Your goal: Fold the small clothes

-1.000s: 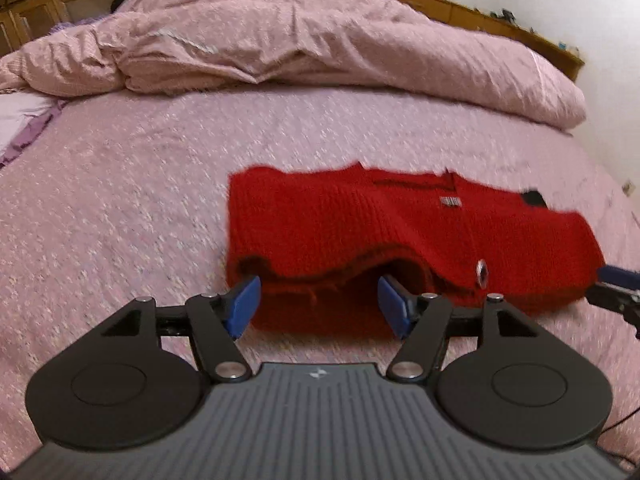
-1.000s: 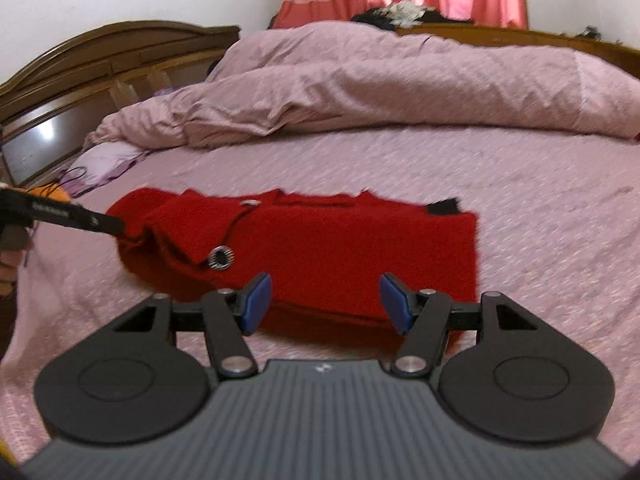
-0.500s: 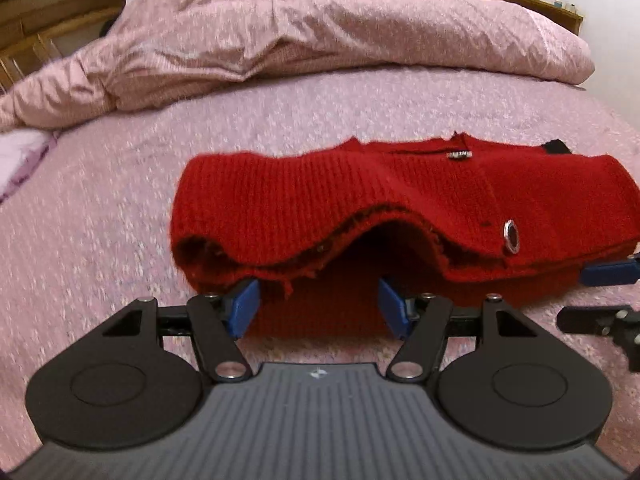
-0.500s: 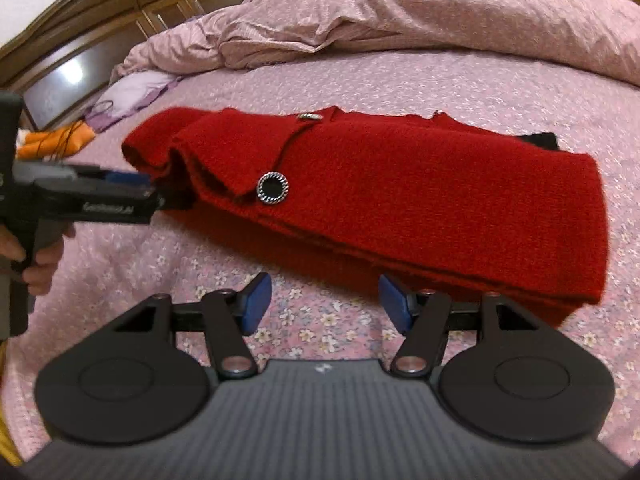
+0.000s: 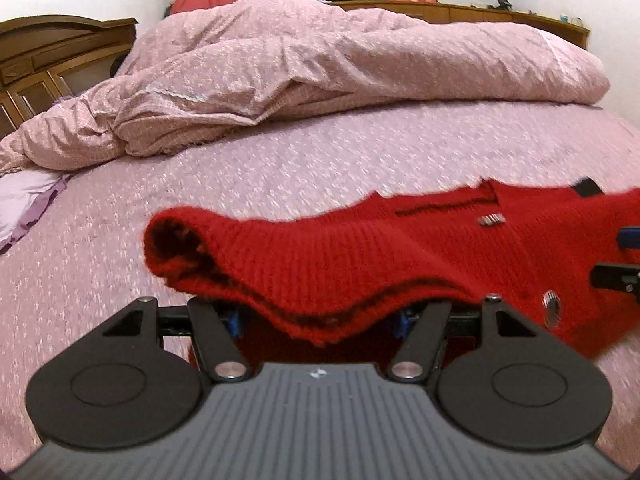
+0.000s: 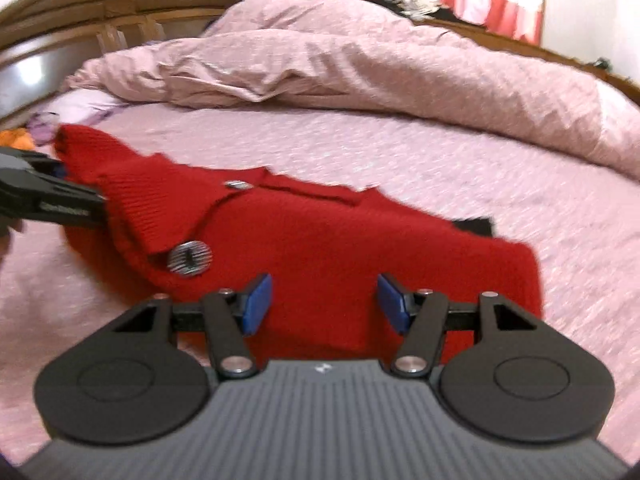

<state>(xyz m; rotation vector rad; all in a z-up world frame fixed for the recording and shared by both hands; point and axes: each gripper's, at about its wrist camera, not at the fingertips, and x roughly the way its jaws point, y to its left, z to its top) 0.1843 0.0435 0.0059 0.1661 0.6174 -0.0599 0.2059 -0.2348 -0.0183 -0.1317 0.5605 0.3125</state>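
A red knit cardigan (image 5: pixel 380 256) with silver buttons lies folded lengthwise on the pink bedsheet; it also shows in the right wrist view (image 6: pixel 360 248). My left gripper (image 5: pixel 320 320) is open, its blue fingertips slid under the cardigan's near edge, which drapes over them and hides the pads. My right gripper (image 6: pixel 324 302) is open at the cardigan's near edge at the other end, blue pads (image 6: pixel 256 300) over the knit. A button (image 6: pixel 190 258) sits just left of it. The left gripper's finger shows at the far left in the right wrist view (image 6: pixel 48 200).
A crumpled pink duvet (image 5: pixel 320 72) lies across the far side of the bed. A wooden headboard (image 6: pixel 100 8) stands at the left. A lilac pillow (image 5: pixel 24 200) and an orange item (image 6: pixel 16 138) lie at the left edge. Curtains hang behind.
Both grippers have moved in to the cardigan's near edge. The left fingertips have slid under the edge, which now lies over them. Both stay open.
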